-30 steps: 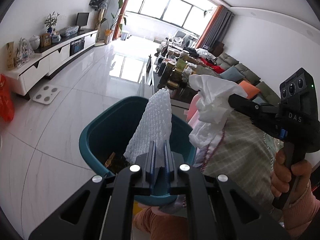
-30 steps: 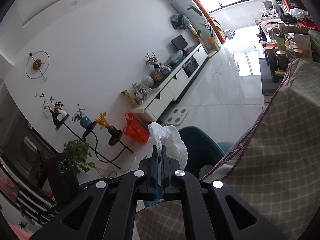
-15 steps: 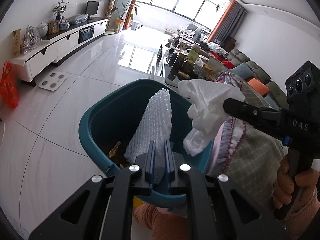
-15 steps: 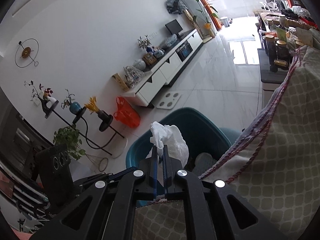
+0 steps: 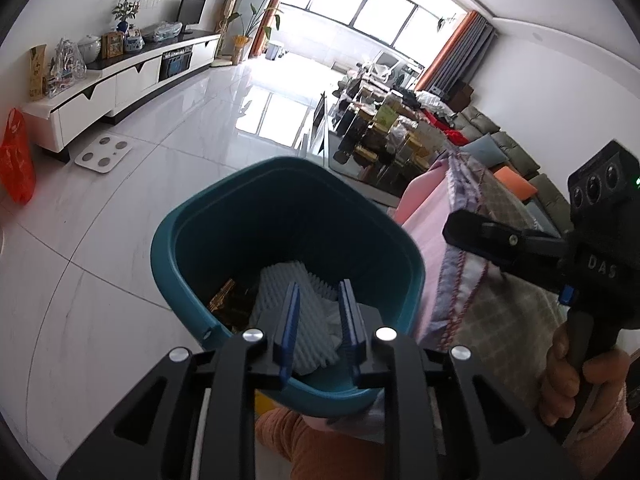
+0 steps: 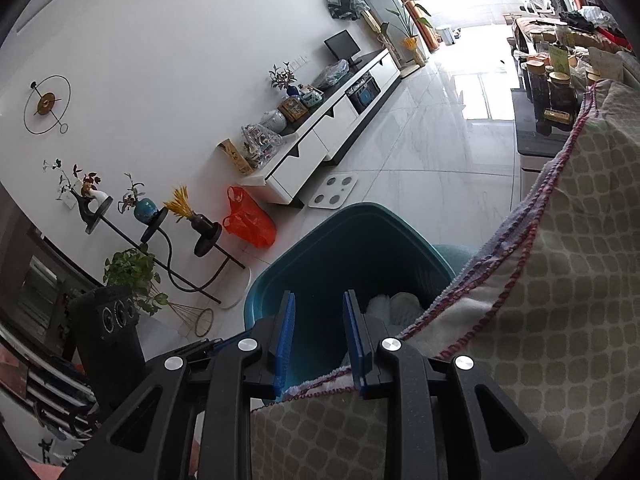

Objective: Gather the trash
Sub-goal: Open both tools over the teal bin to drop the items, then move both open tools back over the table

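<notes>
White tiled floor (image 5: 120, 200) with teal bin (image 5: 200, 248), scale (image 5: 103, 155), orange bag (image 5: 16, 160).

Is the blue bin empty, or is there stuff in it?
Not empty. Inside the teal bin lie a sheet of white bubble wrap and something gold-brown beside it.

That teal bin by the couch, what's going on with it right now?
A person holds a gripper in each hand over the teal bin. The left gripper and right gripper are both opening with nothing between their fingers. White bubble wrap and crumpled white plastic lie inside the bin.
</notes>
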A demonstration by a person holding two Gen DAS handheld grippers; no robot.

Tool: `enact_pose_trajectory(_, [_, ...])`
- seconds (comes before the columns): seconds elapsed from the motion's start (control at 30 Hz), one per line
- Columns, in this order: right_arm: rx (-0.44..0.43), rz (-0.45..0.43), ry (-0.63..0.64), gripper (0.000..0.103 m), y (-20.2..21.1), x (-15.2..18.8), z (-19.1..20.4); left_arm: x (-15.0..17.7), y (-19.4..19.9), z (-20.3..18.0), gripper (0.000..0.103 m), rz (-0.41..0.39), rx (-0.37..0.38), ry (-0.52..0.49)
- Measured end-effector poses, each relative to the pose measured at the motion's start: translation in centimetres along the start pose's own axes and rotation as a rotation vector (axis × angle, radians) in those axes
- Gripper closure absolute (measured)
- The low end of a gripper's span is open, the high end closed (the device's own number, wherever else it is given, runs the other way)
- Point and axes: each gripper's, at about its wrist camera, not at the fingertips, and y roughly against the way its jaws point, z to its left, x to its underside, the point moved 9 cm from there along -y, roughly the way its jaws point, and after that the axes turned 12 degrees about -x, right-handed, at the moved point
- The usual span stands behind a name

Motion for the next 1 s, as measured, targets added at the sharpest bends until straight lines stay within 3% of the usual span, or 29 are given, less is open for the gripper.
enact_pose_trajectory(0.27, [-0.002,-0.063,0.048,0.077,4.0,0.1,1.1,-0.9,3.0,-3.2,0.069,-0.090,0.072,-0.056])
enact_pose_trajectory(0.4, [0.020,-0.111,0.091,0.077,7.4,0.5,1.7,-1.1,4.4,-6.1,0.059,-0.128,0.134,-0.102])
enact_pose_trajectory(0.53, [0.061,-0.163,0.123,0.069,11.0,1.3,1.8,-0.8,5.5,-10.2,0.057,-0.152,0.210,-0.169])
enact_pose_trajectory(0.87, [0.265,-0.344,0.078,0.067,23.4,4.4,-1.8,2.9,5.3,-21.3,0.053,-0.103,0.399,-0.358])
enact_pose_trajectory(1.0, [0.399,-0.421,0.028,0.062,29.5,6.7,-4.5,4.9,5.1,-24.9,0.053,-0.074,0.453,-0.430])
